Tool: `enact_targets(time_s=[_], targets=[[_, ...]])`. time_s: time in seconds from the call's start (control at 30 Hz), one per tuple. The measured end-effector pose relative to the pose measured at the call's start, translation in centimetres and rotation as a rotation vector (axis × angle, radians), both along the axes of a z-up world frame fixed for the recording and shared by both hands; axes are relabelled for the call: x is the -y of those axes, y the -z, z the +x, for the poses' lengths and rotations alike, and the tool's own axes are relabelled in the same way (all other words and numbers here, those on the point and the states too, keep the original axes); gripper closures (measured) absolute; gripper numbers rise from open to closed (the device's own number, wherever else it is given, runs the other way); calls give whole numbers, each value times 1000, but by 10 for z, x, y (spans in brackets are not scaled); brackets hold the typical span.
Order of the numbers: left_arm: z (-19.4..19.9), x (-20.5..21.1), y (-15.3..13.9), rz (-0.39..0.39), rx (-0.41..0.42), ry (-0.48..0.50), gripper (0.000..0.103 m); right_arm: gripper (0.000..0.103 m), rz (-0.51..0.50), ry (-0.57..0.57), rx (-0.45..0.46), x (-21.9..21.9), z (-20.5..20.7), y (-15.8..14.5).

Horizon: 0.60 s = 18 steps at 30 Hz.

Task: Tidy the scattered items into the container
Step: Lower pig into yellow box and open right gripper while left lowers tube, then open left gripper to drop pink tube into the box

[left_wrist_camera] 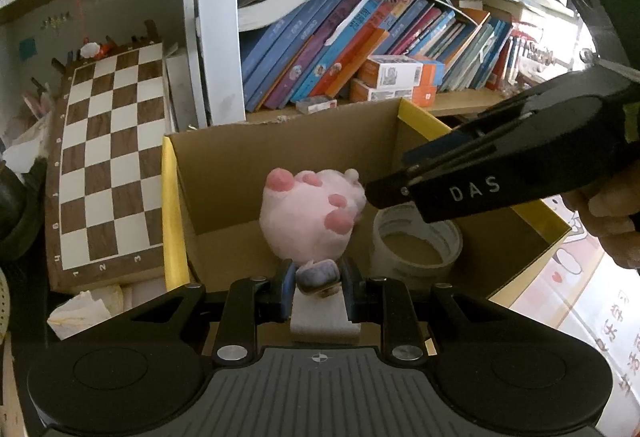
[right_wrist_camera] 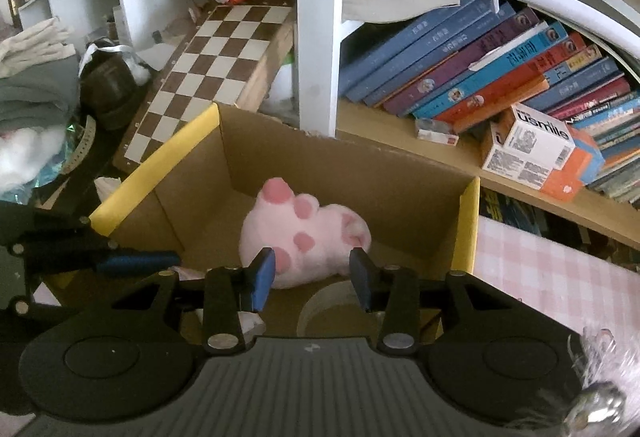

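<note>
An open cardboard box (left_wrist_camera: 224, 173) with yellow-taped rims stands in front of the bookshelf; it also shows in the right wrist view (right_wrist_camera: 400, 193). A pink plush toy (left_wrist_camera: 310, 215) lies inside it, seen too in the right wrist view (right_wrist_camera: 308, 237), beside a roll of tape (left_wrist_camera: 416, 243) (right_wrist_camera: 332, 305). My left gripper (left_wrist_camera: 318, 287) is shut on a small bluish-purple object (left_wrist_camera: 318, 275) above a white block (left_wrist_camera: 324, 321), over the box's near edge. My right gripper (right_wrist_camera: 312, 279) is open and empty over the box, just short of the plush. Its fingers (left_wrist_camera: 400, 189) reach the plush from the right.
A chessboard (left_wrist_camera: 108, 157) leans left of the box. The shelf behind holds slanted books (left_wrist_camera: 360, 41) and orange-white cartons (left_wrist_camera: 396, 77). Crumpled tissue (left_wrist_camera: 88, 309) lies at the box's left. A pink checked tablecloth (right_wrist_camera: 552, 277) lies to the right. Clothes and clutter (right_wrist_camera: 36, 89) pile at far left.
</note>
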<state>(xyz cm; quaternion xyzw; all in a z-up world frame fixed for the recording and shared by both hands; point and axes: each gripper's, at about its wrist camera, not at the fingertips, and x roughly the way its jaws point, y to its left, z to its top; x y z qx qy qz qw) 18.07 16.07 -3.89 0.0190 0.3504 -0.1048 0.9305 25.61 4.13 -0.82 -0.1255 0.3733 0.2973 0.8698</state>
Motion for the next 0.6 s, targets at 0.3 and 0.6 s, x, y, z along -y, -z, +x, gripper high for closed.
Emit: enact_targets(time_s=[0.3,0.6], targets=[[-13,4,-11,0,45,-13,52,64,6,3,11,3,-12,-7],[-35,9,-28,1,95,-12,42,60,27,9,37,17,-35,-24]])
